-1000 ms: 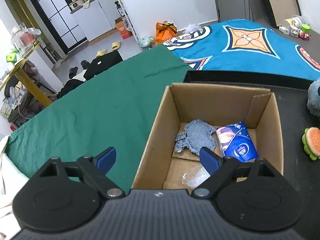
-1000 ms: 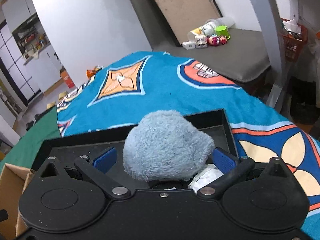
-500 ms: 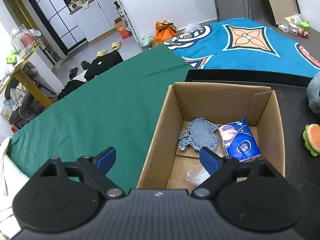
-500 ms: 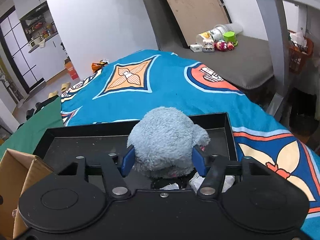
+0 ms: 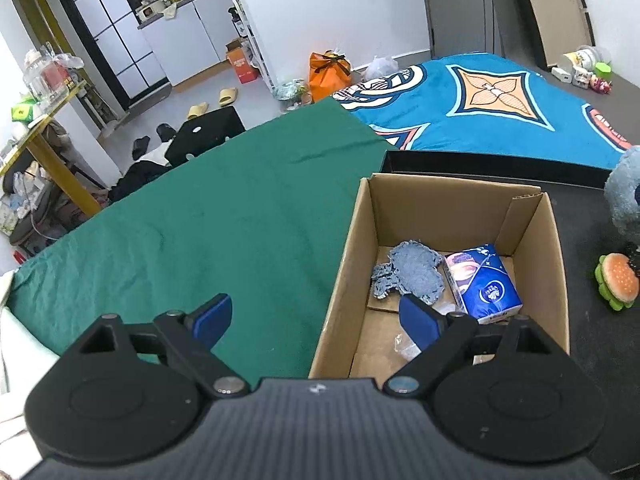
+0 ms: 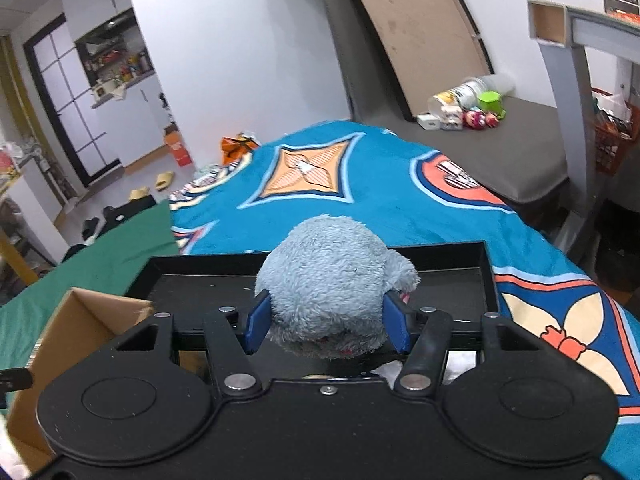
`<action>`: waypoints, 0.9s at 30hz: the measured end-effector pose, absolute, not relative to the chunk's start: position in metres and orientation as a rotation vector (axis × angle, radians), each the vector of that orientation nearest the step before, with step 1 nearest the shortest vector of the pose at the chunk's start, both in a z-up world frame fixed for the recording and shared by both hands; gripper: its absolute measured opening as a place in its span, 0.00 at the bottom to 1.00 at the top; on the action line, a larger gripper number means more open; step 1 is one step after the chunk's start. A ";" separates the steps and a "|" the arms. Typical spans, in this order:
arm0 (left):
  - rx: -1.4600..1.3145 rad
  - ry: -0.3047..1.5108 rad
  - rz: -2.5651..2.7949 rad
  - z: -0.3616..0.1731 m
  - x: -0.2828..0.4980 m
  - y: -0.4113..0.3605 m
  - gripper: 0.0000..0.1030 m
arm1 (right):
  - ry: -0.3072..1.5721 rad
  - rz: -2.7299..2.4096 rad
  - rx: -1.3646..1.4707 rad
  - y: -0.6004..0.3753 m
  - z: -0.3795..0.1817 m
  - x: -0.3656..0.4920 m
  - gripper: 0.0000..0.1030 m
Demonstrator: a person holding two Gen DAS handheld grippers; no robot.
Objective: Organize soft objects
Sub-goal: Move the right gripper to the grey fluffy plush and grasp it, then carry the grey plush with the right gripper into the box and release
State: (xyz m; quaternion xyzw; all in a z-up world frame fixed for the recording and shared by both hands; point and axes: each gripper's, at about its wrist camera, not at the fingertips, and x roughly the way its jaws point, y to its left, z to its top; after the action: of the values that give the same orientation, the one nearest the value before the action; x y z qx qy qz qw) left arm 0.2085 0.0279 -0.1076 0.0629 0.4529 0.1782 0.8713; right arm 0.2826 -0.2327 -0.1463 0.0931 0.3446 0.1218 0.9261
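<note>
Between the blue pads of my right gripper [image 6: 327,322] sits the plush toy [image 6: 328,280], a rounded lump of shaggy grey-blue fur with a hint of pink at its underside; both pads press into its sides, so I read that gripper as pinching it. It hangs over the black tray [image 6: 490,276], which lies on the blue patterned blanket [image 6: 384,184]. From the right wrist camera I see the fur close up, the far rim of the tray, only a corner of the cardboard box [image 6: 80,320] at the left, and a scrap of something white under the toy that I cannot identify. From the left wrist camera the same plush toy [image 5: 624,196] is just a furry edge at the far right, but the box [image 5: 440,208] is open to me: a grey-blue knitted cloth [image 5: 408,276] and a blue tissue pack [image 5: 484,284] lie side by side on its floor, with a bit of clear plastic [image 5: 404,346] nearer to me. That view also shows a burger-shaped toy [image 5: 616,282] on the dark tray surface right of the box, and the green cloth [image 5: 200,232] spreading left. My left gripper [image 5: 316,320] has its jaws spread wide with nothing between them, one pad over the green cloth, the other over the box.
</note>
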 end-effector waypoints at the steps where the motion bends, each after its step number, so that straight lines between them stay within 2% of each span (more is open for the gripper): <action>1: 0.123 0.948 0.364 -0.107 0.207 0.030 0.87 | 0.700 0.264 0.197 -0.232 -0.143 0.280 0.55; 14: 0.085 0.955 0.256 -0.098 0.187 0.048 0.86 | 0.614 0.388 0.159 -0.199 -0.109 0.254 0.55; 20: 0.051 0.953 0.215 -0.104 0.183 0.057 0.83 | 0.583 0.455 0.098 -0.178 -0.099 0.242 0.55; 22: 0.031 0.959 0.200 -0.109 0.182 0.060 0.72 | 0.575 0.478 0.085 -0.171 -0.096 0.239 0.55; 25: -0.001 0.963 0.185 -0.111 0.182 0.066 0.68 | 0.569 0.517 0.065 -0.158 -0.093 0.233 0.55; 27: -0.019 0.979 0.175 -0.116 0.184 0.069 0.59 | 0.566 0.539 0.051 -0.151 -0.091 0.230 0.55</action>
State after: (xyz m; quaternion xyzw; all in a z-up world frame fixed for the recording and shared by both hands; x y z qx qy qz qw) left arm 0.1837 0.0692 -0.1159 -0.0092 0.4694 0.0840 0.8789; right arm 0.2302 -0.1508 -0.0908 0.0250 0.2758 0.2627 0.9243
